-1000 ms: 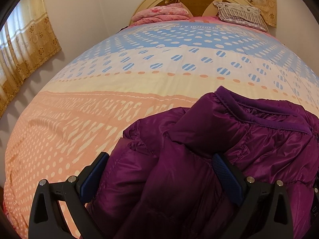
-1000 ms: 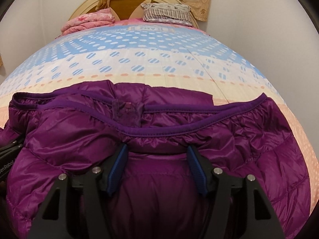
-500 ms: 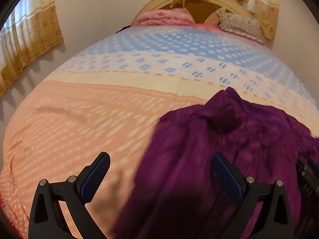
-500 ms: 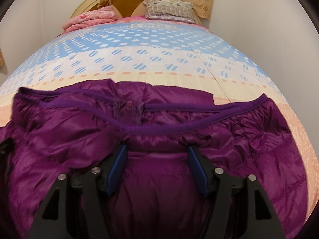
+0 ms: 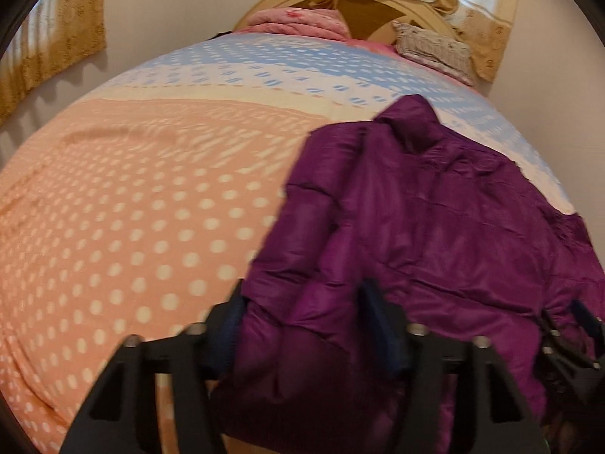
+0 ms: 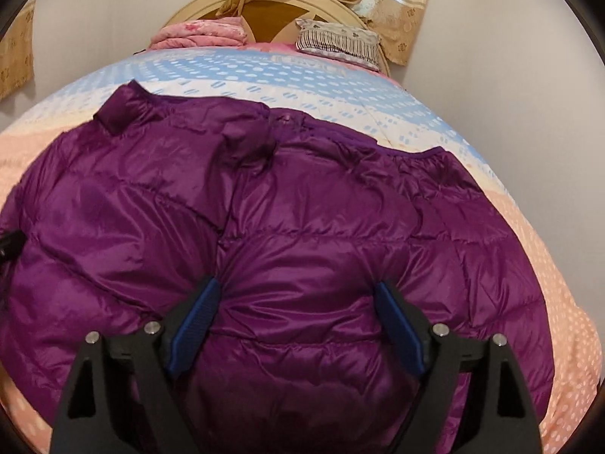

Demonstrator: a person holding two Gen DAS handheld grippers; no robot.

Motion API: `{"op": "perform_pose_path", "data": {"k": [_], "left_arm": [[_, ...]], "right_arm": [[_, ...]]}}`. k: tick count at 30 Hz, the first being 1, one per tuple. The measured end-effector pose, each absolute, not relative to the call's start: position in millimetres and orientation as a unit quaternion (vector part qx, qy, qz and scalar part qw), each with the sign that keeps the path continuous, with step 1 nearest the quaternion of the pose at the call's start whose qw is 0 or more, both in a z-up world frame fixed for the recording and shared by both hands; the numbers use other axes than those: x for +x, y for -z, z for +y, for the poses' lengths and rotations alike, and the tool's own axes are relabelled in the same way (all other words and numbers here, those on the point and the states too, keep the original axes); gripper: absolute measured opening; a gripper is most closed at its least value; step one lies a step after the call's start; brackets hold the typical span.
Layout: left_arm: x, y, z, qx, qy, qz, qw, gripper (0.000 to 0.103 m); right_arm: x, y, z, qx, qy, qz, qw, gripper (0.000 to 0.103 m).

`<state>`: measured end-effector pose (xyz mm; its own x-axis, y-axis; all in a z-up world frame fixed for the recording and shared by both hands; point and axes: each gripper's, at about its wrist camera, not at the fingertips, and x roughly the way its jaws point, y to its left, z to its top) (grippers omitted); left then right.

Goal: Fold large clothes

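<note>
Right, the bed [image 5: 132,208] fills both views, dotted cover running from peach at the near end up to blue by the pillows, and on its near right part lies the purple puffer jacket [image 6: 302,227], spread wide. Its long axis runs across the bed, left to right in the right wrist view, trimmed hem edge [image 6: 435,153] on the far side towards the headboard.

Down to the tools now. The right gripper [image 6: 295,321] sits over the near middle of the jacket, fingers held wide with quilted fabric bulging up between the blue pads [image 6: 196,317]; they flank it, no pinch made. The left gripper [image 5: 302,325] is at the jacket's left end, jaws drawn in around a thick bunch of padding. This view is smeared, so I'd say it is gripping, though pad contact is not sharp.

What matters next: the bulk of the jacket lies ahead and to the right of the left gripper, so that hand looks best placed to carry its end across towards the right one.
</note>
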<state>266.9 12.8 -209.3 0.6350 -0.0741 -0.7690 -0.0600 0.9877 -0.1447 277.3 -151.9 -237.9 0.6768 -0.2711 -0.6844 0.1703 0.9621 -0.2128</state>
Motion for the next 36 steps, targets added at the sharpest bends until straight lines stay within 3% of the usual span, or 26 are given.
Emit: {"op": "perform_pose_path", "data": {"k": [1, 6, 9, 12, 16, 27, 31, 36], "left_arm": [[267, 210, 12, -0.084, 0.007, 0.427, 0.900, 0.053], [258, 201, 5, -0.075, 0.030, 0.416, 0.906, 0.018], [251, 192, 10, -0.082, 0.042, 0.412, 0.906, 0.012], [245, 187, 12, -0.079, 0.047, 0.407, 0.909, 0.011], [236, 183, 13, -0.081, 0.049, 0.403, 0.910, 0.009], [204, 146, 62, -0.072, 0.005, 0.382, 0.921, 0.007], [194, 117, 79, -0.060, -0.011, 0.357, 0.932, 0.007], [183, 70, 45, -0.019, 0.005, 0.301, 0.953, 0.007]], "right_arm": [[277, 239, -152, -0.064, 0.122, 0.381, 0.914, 0.089], [273, 234, -159, -0.044, 0.115, 0.391, 0.912, 0.089], [249, 217, -162, -0.010, 0.101, 0.394, 0.913, 0.089], [221, 214, -154, -0.028, 0.101, 0.391, 0.914, 0.094], [220, 239, -141, -0.065, 0.100, 0.406, 0.906, 0.094], [211, 238, -96, -0.075, 0.068, 0.399, 0.911, 0.094], [198, 214, -95, -0.053, 0.012, 0.377, 0.925, 0.093], [169, 168, -172, -0.020, 0.065, 0.313, 0.947, 0.095]]}}
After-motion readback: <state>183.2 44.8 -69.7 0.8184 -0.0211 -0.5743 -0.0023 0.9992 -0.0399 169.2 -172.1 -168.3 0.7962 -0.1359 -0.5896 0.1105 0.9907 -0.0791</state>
